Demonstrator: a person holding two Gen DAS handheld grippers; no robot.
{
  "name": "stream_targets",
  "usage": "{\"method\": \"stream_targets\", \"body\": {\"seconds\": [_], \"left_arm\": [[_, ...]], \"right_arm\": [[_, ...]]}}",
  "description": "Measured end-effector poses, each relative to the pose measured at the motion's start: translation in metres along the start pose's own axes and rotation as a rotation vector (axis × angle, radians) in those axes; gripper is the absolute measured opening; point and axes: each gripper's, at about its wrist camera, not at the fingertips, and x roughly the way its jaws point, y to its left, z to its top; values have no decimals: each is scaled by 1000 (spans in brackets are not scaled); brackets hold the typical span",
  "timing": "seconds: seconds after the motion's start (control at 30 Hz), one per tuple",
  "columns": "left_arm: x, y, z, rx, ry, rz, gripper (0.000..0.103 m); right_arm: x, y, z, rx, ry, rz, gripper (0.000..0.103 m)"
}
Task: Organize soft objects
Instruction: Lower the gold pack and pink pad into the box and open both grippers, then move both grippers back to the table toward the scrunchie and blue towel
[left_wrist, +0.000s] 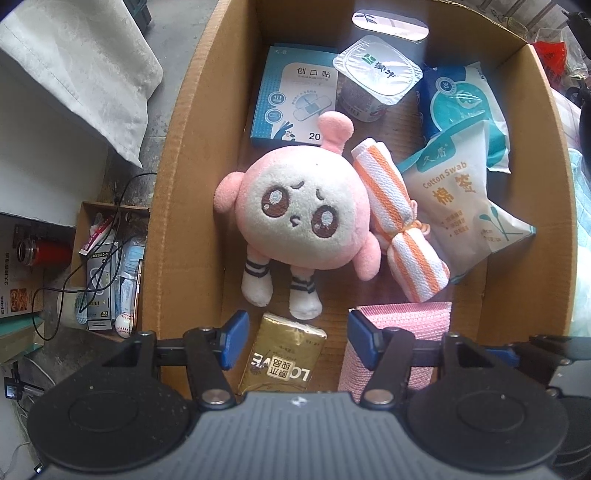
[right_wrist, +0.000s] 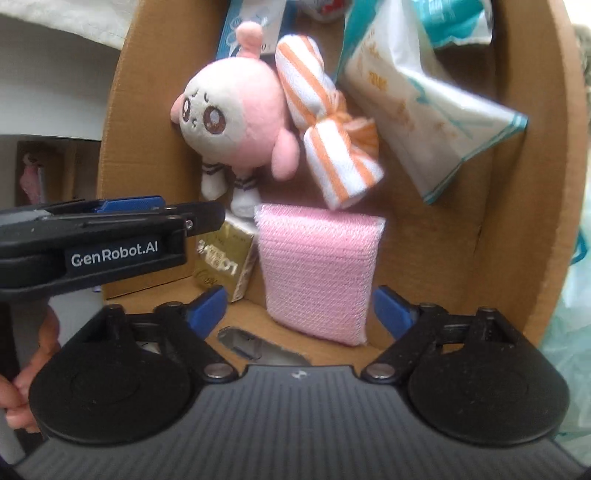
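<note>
A pink plush doll lies face up in a cardboard box, also in the right wrist view. An orange-striped rolled towel lies against its right side. A pink sponge cloth lies at the near end. My left gripper is open above a gold tissue pack, its right finger over the pink cloth. My right gripper is open, its fingers either side of the pink cloth's near end. The left gripper also shows from the side in the right wrist view.
The box also holds a blue plaster box, a yogurt cup, a cotton swab bag and a blue-white pack. A small box of clutter and a white cloth lie left of it.
</note>
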Motion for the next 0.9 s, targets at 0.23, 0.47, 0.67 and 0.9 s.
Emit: {"method": "stream_targets", "body": {"seconds": [0.23,0.47,0.67,0.9], "left_arm": [[6,0,3,-9,-2,11,60],[-1,6,4,-55,-21,28,61],[-8,2,5,-84,-38,68,63],[-43,-12,10,-148,-98,54,72]], "right_arm": [[23,-12,1,66,-2,21,46],[30,-12,-2,40,-10,99,47],[21,-26,-7,42,-21,146,49],[-58,-46,-26,-32,-121,234,65]]}}
